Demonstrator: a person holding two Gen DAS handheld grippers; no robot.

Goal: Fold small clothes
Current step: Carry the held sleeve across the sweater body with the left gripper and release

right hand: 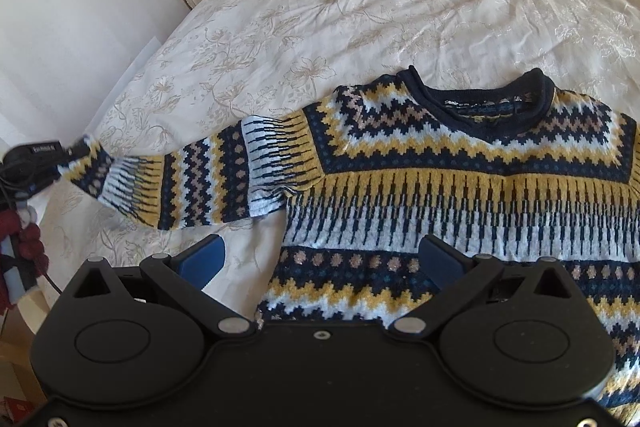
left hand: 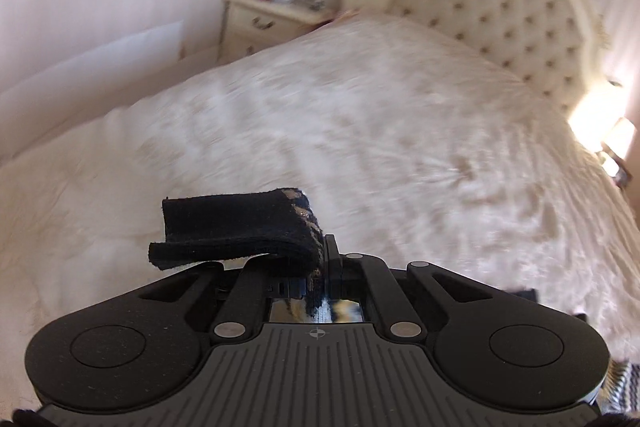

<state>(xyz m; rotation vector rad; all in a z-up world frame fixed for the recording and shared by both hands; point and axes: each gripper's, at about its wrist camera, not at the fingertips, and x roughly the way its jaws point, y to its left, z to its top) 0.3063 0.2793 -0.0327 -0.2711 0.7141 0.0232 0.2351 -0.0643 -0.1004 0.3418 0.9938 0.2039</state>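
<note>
1. One patterned sweater [right hand: 460, 195] is lying face-up on the bed [right hand: 360, 7], sleeve [right hand: 192, 187] stretched sideways.
2. I am pinching the dark cuff [left hand: 236, 235] in my left gripper [left hand: 326, 267]; I am keeping the lift low.
3. I am hovering my right gripper [right hand: 320, 259], jaws spread, over the hem side, ready to pin it.

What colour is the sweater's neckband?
Dark navy, seen best in the right wrist view: the sweater's neckband.

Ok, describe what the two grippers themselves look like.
Both are black, with round pivot discs and silver rivets on their linkage arms. The left gripper has a ribbed grey top plate with a crosshair mark. The right gripper has a plain black top and blue pads inside its jaws.
</note>
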